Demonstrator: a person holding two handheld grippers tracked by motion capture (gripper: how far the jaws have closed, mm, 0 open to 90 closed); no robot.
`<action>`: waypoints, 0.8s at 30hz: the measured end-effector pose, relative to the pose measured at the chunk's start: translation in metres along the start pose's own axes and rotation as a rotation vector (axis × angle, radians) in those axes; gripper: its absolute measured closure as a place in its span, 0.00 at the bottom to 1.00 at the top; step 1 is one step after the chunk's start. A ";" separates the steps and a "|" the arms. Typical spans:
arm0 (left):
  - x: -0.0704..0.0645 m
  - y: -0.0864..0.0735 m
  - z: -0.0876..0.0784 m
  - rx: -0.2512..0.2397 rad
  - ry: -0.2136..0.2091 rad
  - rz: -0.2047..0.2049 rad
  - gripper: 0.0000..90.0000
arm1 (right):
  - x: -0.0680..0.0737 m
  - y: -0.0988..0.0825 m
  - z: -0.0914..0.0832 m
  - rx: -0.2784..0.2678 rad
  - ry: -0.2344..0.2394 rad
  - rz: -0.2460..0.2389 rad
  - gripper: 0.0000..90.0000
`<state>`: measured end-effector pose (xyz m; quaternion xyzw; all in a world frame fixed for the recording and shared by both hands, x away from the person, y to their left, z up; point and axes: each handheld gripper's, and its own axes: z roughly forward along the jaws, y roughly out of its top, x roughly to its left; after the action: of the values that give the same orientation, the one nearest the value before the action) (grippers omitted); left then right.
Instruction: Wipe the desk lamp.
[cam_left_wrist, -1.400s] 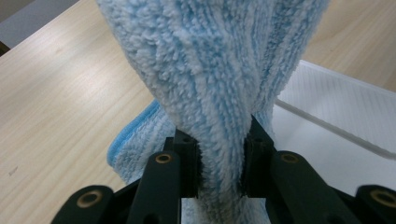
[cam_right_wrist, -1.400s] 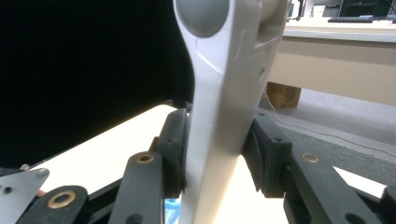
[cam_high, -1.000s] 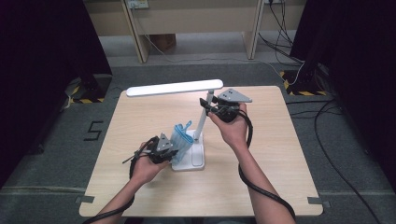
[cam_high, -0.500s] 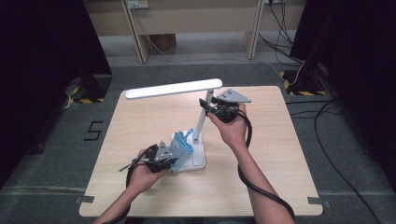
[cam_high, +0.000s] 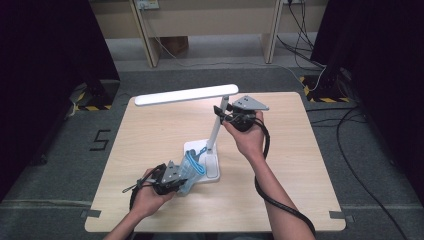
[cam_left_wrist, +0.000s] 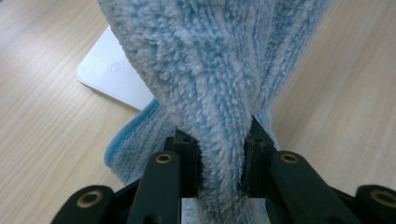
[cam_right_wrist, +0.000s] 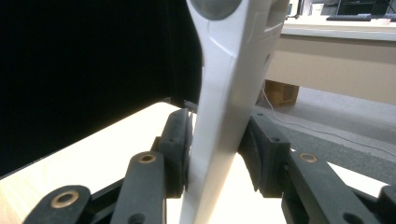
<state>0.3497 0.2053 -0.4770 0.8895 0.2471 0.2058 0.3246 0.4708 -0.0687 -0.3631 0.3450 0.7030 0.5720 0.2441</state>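
Jaws of the left gripper (cam_left_wrist: 219, 163) pinch a blue cloth (cam_left_wrist: 210, 84) beside the lamp base (cam_left_wrist: 112, 74).

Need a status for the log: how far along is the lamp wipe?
Done: the right gripper is clamped on the lamp stem, steadying it, and the left gripper is shut on the blue cloth. In hand: the cloth sits at the near edge of the lamp's base. Left: likely stem and head; how clean anything is cannot be told.
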 end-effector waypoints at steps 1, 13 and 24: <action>0.000 -0.001 -0.002 0.001 0.000 -0.009 0.80 | 0.000 0.000 0.000 0.000 0.001 0.001 0.70; 0.033 -0.031 -0.028 0.011 0.146 -0.199 0.79 | -0.001 0.000 -0.006 -0.008 0.005 0.034 0.57; 0.059 -0.053 -0.023 0.032 0.177 -0.333 0.76 | 0.000 -0.011 -0.018 0.008 0.007 0.037 0.54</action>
<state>0.3685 0.2852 -0.4849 0.8198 0.4216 0.2228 0.3169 0.4550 -0.0811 -0.3699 0.3570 0.6996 0.5748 0.2296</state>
